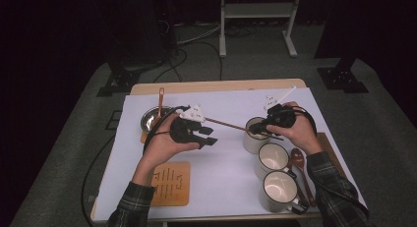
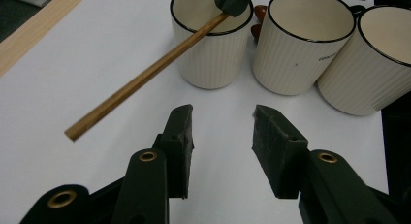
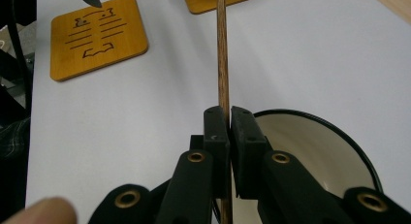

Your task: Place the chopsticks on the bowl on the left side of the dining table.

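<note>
Right gripper (image 3: 229,118), one stick (image 3: 222,49), three cups (image 2: 310,42)

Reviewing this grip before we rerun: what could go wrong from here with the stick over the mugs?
1. The right gripper pinches the stick near one end, so the long free end could swing or slip in the jaws.
2. The stick rests across the rim of the nearest mug; a push sideways might tip it into the next mug, which stands close.
3. The left gripper is open and empty, so nothing steadies the mug.
</note>
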### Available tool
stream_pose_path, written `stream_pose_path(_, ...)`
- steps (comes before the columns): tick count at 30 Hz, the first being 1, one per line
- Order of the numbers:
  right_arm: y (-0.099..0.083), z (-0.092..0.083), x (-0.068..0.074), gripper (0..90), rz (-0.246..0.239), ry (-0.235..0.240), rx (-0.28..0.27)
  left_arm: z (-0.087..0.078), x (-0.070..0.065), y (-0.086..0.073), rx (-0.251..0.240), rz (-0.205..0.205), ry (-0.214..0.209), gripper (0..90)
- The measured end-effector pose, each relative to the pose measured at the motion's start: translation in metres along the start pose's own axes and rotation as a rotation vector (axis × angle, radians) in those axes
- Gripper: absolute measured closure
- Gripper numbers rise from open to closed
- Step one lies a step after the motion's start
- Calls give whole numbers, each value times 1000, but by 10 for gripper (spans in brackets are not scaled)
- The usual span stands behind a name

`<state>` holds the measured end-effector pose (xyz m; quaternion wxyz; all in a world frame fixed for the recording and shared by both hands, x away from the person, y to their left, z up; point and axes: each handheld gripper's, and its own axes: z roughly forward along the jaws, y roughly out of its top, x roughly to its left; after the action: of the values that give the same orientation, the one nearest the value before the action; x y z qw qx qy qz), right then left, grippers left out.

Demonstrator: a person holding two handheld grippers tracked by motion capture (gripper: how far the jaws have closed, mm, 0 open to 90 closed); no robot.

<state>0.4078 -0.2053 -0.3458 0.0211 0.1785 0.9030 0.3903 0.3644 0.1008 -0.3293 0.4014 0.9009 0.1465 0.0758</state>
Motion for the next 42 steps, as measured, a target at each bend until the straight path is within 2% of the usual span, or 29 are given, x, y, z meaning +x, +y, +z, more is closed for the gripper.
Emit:
stream_pose_path(11, 9, 14, 8, 852, -57, 46, 27, 3, 0, 2, -12, 9, -2, 575)
stream_pose_path(17, 15, 22, 15, 852, -97, 81, 44, 3, -1, 1, -15, 16, -3, 533)
stream_pose_path(22, 18, 27, 18, 852, -124, 101, 59, 5, -1, -1, -6, 20, -14, 512)
stream_pose_path(26, 22, 28, 21, 852, -146, 128, 61, 8, -1, -1, 23, 41, -21, 494)
stream_pose_path(34, 33, 28, 26, 852, -196, 177, 74, 13, -2, -2, 35, 51, -43, 486)
stream_pose_path(42, 42, 32, 29, 852, -219, 218, 85, 16, -4, -3, 40, 65, -63, 503)
